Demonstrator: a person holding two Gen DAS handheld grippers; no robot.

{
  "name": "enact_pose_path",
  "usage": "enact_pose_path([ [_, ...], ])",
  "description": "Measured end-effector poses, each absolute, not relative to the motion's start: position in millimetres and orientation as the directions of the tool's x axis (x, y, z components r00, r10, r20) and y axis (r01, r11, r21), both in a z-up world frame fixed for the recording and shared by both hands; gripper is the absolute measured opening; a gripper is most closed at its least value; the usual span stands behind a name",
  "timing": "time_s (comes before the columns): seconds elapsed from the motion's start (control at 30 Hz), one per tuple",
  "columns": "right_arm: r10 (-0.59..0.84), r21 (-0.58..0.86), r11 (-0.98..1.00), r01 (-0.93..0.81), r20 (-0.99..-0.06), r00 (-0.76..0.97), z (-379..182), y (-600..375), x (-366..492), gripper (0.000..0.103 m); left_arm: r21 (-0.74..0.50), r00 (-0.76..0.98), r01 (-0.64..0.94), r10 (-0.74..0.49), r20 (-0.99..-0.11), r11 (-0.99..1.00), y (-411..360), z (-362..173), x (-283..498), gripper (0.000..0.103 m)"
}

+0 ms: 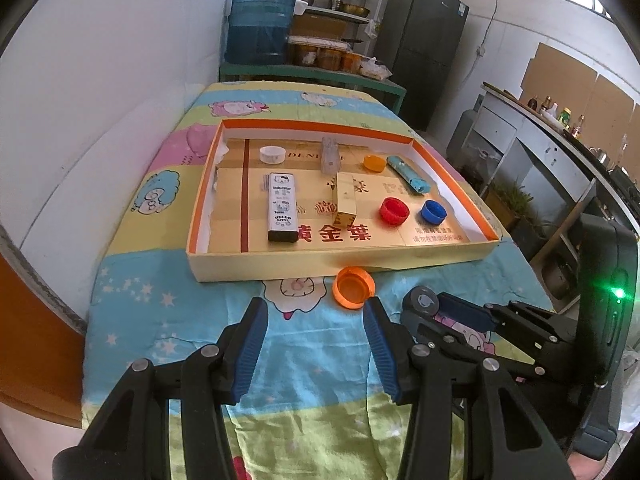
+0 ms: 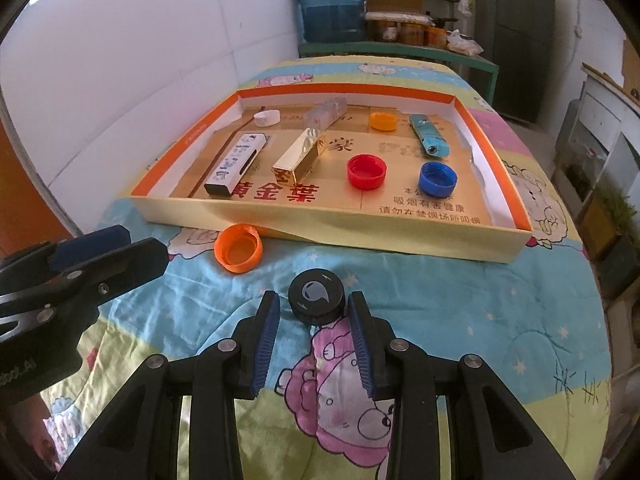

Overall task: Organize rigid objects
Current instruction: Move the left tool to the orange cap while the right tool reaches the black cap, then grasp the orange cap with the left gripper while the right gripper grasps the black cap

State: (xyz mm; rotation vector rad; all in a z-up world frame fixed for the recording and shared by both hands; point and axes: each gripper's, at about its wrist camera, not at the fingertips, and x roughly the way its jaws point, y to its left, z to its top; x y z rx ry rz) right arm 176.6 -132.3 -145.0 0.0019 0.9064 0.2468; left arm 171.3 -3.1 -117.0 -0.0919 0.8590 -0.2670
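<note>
1. A table covered by a cartoon quilt filled most of both views, with a white wall to its left and shelves, a water jug and a fridge beyond its far end.
2. A shallow tray with orange rims lay flat on the quilt, its floor printed in gold with red characters.
3. In the tray's left part lay a white case with a black end, and just right of it a gold box; the two were apart.
4. Behind the gold box lay a clear block, and a teal lighter lay aslant near the right wall.
5. The left gripper hung low over the quilt in front of the tray, jaws well apart and holding nothing; its right finger stood just beside an orange cap.
6. The right gripper stood to the right of the left one, jaws partly spread on either side of a black cap, with a gap showing between each pad and the cap; nothing was gripped.
7. The orange cap lay open side up on the quilt, just beside the tray's near wall, outside the tray.
8. The black cap sat on the quilt, near the orange one and further from the tray.
9. Four caps sat inside the tray, all apart: red and blue toward the front right, a second orange one behind them, and a white one at the back left.
</note>
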Motion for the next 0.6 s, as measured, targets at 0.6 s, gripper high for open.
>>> enact_pose_path([
  [0.6, 0.187, 0.110, 0.981, -0.157, -0.741, 0.645, -132.4, -168.3, 162.8, 0.031, -0.165, 0.537, 0.245, -0.276, -0.797, 0.955, -41.3, -147.2, 205.6, 0.049],
])
